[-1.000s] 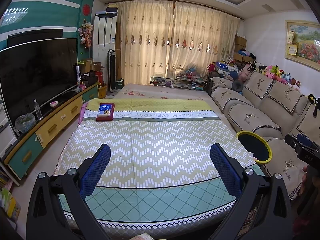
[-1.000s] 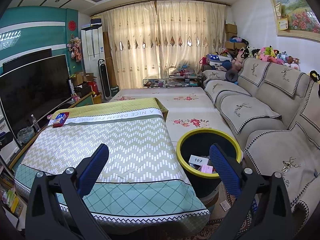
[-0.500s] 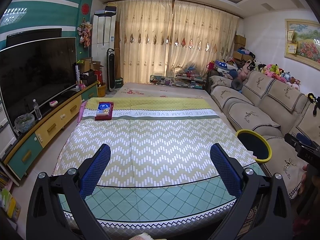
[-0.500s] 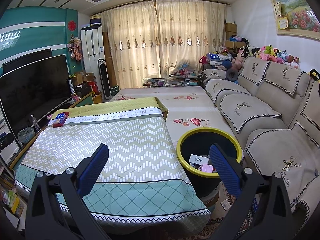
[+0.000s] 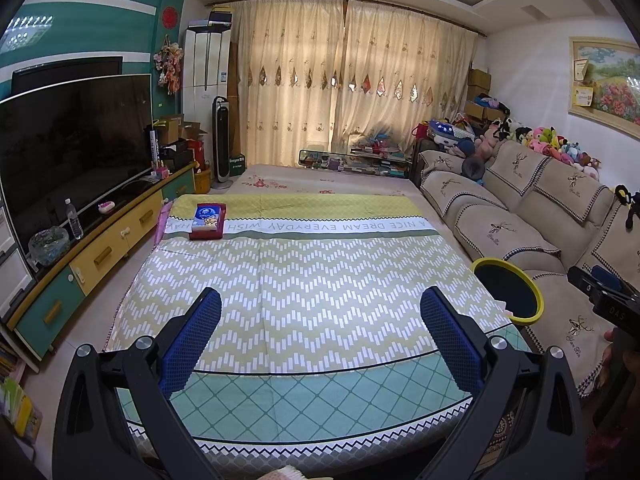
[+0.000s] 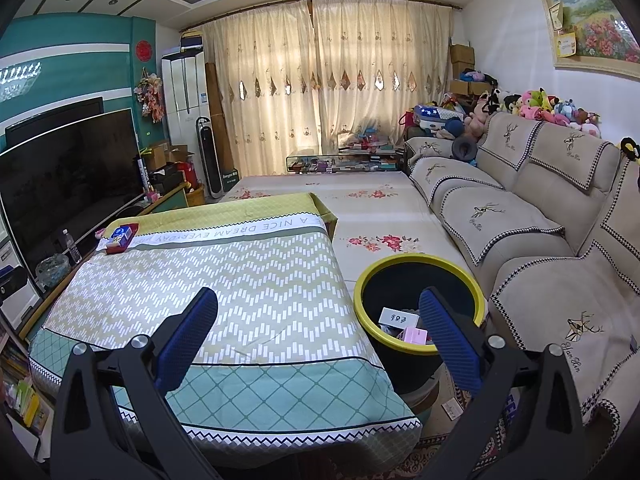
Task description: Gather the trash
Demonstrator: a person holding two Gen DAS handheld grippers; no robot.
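A black bin with a yellow rim (image 6: 420, 270) stands on the floor between the table and the sofa; a white slip and a pink piece lie inside it. In the left wrist view the same bin (image 5: 508, 294) shows at the right, beyond the table edge. My right gripper (image 6: 318, 322) is open and empty, its right finger over the bin's near side. My left gripper (image 5: 320, 322) is open and empty above the near part of the cloth-covered table (image 5: 304, 280). A red tray with a blue tissue pack (image 5: 208, 220) sits at the table's far left corner.
A beige sofa (image 6: 520, 240) runs along the right. A TV cabinet (image 5: 92, 256) with a large TV, a water bottle and a glass bowl lines the left. The other gripper's black body (image 5: 608, 304) shows at the right edge of the left wrist view.
Both views have shifted only slightly; the left gripper has risen a little. Both grippers stay open and empty.
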